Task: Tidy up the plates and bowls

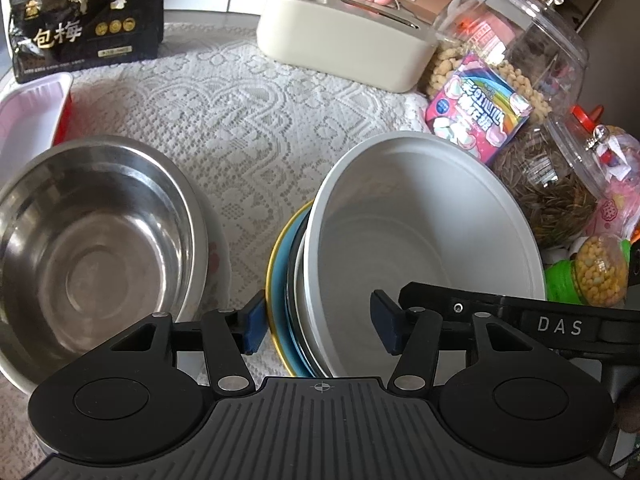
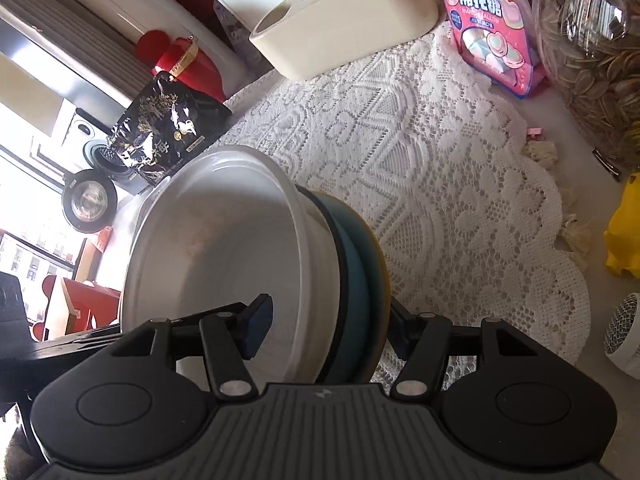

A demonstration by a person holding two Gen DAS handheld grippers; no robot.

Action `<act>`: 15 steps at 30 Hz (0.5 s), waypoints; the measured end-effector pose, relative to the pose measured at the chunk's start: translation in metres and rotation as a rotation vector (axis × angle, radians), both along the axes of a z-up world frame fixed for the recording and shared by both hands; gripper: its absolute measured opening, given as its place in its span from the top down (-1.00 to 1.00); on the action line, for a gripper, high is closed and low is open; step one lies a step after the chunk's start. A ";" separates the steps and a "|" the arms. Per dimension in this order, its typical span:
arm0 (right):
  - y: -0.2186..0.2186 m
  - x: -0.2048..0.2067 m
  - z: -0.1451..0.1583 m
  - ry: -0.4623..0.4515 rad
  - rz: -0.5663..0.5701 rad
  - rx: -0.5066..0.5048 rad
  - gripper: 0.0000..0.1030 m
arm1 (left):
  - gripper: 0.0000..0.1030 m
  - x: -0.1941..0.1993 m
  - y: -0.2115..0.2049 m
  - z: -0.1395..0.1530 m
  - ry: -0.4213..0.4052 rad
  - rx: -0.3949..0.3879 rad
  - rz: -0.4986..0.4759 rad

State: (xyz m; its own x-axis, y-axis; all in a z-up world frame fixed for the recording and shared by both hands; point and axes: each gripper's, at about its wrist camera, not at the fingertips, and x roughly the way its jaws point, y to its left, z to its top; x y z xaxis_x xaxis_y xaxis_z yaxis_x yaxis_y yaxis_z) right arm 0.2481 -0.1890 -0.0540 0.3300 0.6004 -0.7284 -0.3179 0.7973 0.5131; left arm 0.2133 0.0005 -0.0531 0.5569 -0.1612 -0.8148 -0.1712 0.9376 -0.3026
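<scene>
Here, two handheld grippers meet around a tilted stack of dishes over a lace-covered table.

In the right wrist view, the right gripper (image 2: 326, 330) pinches the stack at lower centre: one blue pad inside the white bowl (image 2: 224, 256), the other behind the teal plate (image 2: 360, 280). In the left wrist view, the left gripper (image 1: 318, 322) straddles the same stack's edge, fingers spread, pads apparently not yet pressing. A steel bowl (image 1: 92, 240) sits lower left on the lace tablecloth (image 1: 248, 128). A cream tissue box (image 1: 344, 48) stands at top centre, a marshmallow bag (image 1: 476, 116) to its right.
</scene>
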 end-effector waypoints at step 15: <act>0.001 0.007 -0.019 0.119 0.015 0.039 -0.16 | 0.00 0.000 0.001 -0.004 0.015 -0.012 0.003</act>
